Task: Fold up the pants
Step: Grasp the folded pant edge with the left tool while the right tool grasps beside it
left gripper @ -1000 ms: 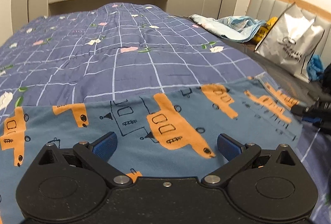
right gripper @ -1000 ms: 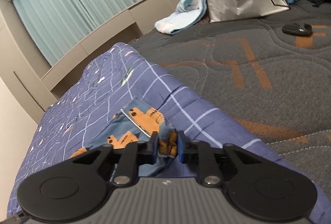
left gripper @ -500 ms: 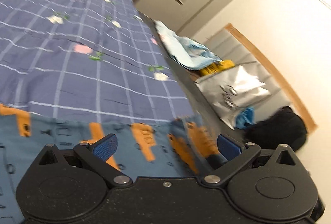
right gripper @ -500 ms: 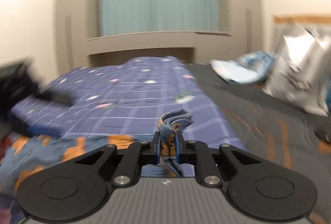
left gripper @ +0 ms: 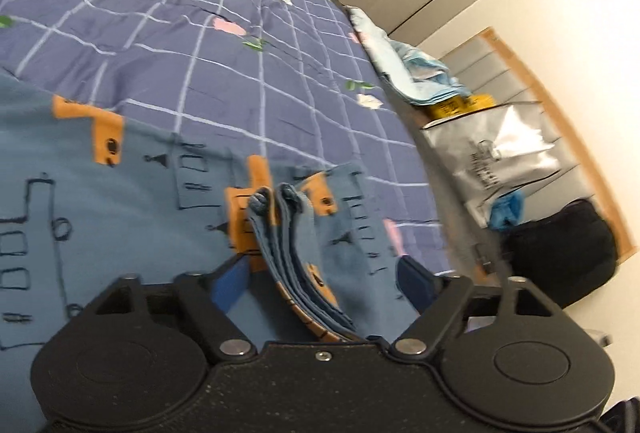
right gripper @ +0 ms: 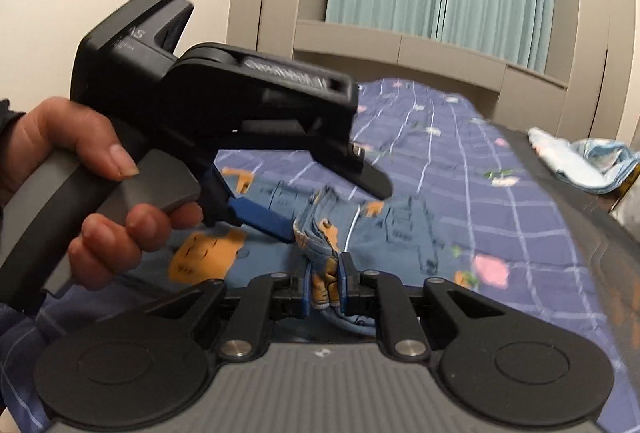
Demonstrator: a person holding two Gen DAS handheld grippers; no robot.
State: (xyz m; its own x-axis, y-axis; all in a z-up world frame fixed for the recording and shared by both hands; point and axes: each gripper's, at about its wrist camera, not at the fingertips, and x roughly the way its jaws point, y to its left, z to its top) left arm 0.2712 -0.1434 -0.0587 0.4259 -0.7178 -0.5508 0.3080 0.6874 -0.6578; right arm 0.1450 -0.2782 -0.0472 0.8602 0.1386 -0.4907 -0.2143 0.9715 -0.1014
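Gripping hand (right gripper: 80,169) only in right view

From between my fingers, the dark printing on the crinkled silver foil bag (left gripper: 508,145) beside the black bag (left gripper: 560,253) is too blurred to read, as is the raised lettering on my left gripper's black body (right gripper: 280,73).

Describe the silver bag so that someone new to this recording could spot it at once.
Start from the bed's purple checked quilt, then look past its far edge to the padded headboard. The silver bag leans there, glossy and crinkled, with small dark print on its front. Its neighbours are soft cloth, a pale blue heap on one side and a black bag on the other; only this one shines.
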